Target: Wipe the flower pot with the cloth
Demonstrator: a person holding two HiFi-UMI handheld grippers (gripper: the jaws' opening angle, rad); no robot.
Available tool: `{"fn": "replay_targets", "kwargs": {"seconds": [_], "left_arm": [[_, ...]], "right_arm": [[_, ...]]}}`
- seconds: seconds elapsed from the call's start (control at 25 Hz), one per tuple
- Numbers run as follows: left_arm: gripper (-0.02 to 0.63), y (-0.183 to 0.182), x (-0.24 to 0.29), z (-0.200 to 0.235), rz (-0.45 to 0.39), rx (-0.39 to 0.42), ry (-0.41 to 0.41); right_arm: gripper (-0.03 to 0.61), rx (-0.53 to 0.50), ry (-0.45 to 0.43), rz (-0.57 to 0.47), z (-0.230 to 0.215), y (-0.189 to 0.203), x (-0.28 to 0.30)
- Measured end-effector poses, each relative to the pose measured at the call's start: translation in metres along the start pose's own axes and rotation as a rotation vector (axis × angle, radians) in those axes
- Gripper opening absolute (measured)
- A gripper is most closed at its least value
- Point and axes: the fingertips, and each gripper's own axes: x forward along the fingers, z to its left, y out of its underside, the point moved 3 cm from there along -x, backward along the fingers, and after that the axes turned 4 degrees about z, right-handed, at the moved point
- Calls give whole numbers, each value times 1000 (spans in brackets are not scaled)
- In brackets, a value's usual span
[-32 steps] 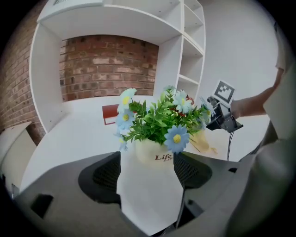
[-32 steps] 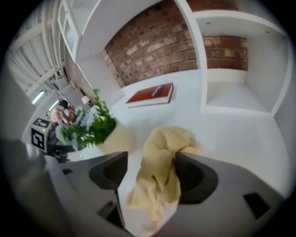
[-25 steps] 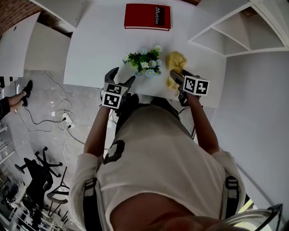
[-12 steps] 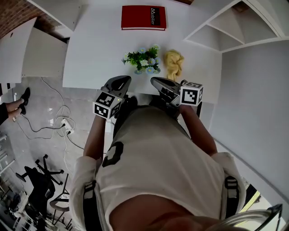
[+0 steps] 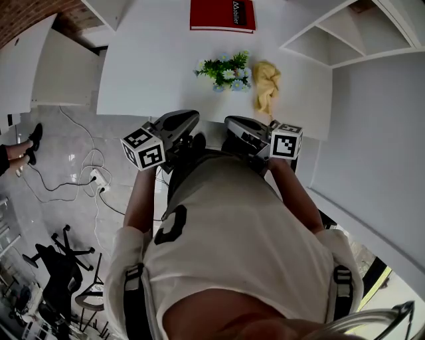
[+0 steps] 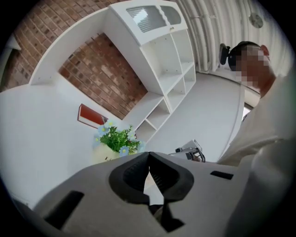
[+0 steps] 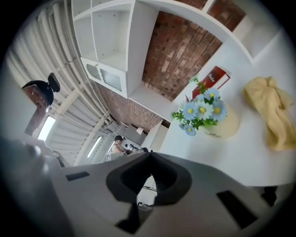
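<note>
The flower pot [image 5: 226, 70], cream with green leaves and blue-white flowers, stands near the front edge of the white table [image 5: 153, 73]. A crumpled yellow cloth [image 5: 267, 89] lies just right of it. My left gripper [image 5: 190, 118] and right gripper [image 5: 229, 123] hover side by side before the table's front edge, both shut and empty, apart from pot and cloth. In the left gripper view the shut jaws [image 6: 148, 157] point at the pot [image 6: 102, 152]. The right gripper [image 7: 150, 156] has the pot [image 7: 224, 125] and cloth [image 7: 270, 113] to its upper right.
A red book [image 5: 222, 14] lies at the table's far side. White shelves [image 5: 332, 40] stand at the right, a white cabinet [image 5: 60, 66] at the left. Cables [image 5: 93, 176] and an office chair [image 5: 63, 259] are on the floor. Another person's shoe [image 5: 33, 136] shows at the left edge.
Both grippers were open at the table's edge by the pot and cloth. They have shut, risen and drawn back from the edge; the right one also moved left.
</note>
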Motion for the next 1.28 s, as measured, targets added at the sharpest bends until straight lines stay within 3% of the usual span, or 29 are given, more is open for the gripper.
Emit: {"fn": "replay_targets", "kwargs": {"seconds": [0.16,0.32,0.6,0.88,1.0,1.16,1.28], "left_arm": [[21,20,-14,7,80,0,-34],[21,31,-10,-4,136,12,22],[21,46,38,-82,183,57,178],[21,77,82,-142,228,73,188],[21,81,89,-160,226,105,150],[21,95,69,-166,317,218,0],[21,109,53,-167,364,244,-103]], "right_arm": [[11,63,16,-46,0,13,-6],[11,84,27,-102,-4,19,-15],[9,34,23,-176,3,30,-56],[11,14,24,-271,2,52,-132],[11,38,13,-285,0,66,-164],[11,-15,38,-201,-1,100,-194],[11,-35,3,-152,6,120,-205]]}}
